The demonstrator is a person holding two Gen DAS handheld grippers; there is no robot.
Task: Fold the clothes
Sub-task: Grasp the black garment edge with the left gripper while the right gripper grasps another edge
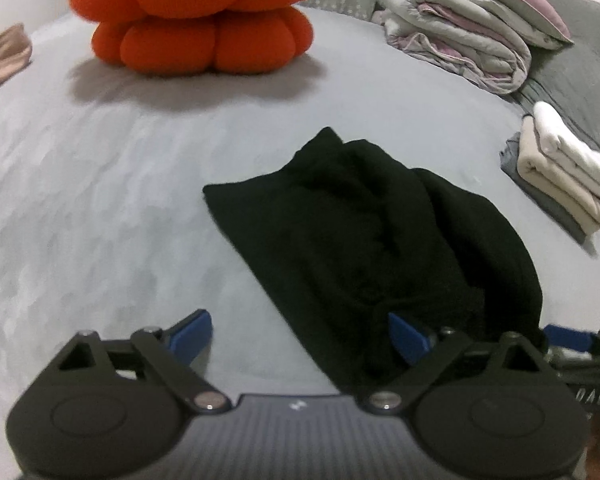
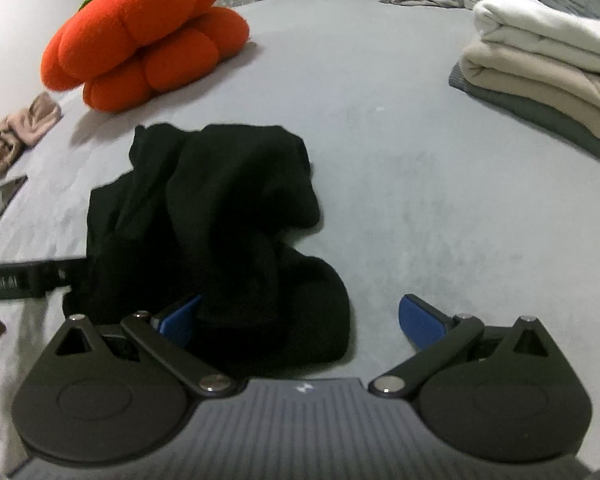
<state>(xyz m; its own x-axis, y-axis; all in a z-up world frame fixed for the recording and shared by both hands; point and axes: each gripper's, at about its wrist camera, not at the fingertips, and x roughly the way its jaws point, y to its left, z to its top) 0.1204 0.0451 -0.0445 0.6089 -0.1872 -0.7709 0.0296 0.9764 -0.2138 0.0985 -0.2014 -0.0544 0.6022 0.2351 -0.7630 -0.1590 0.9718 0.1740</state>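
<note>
**Black garment still unfolded, stack waiting off to its right**

Taking the black garment as the landmark, the scene ran left to right across the bed. Far to its left, at the bed's edge, lay a small crumpled beige cloth. Beyond the garment and to its left sat an orange plush cushion. The garment itself lay rumpled on the sheet, bunched into soft ridges rather than spread flat. To its right stood a neat stack of folded clothes, white on top, cream below, grey at the base, well apart from the garment. Farther back on that side rested a rolled quilt.

The left tool hovered at the garment's near end with its jaws wide apart; its right blue pad lay over the dark fabric, its left over bare sheet, and nothing was clamped. The right tool stood just as open, its left pad at the garment's near lobe, its right over bare sheet, gripping nothing.

Judging from this, part of the task looked done: the stack suggested earlier pieces were finished. The black garment remained, apparently needing to be grasped, spread, folded and added to the stack; the beige cloth may also have been left to do.
</note>
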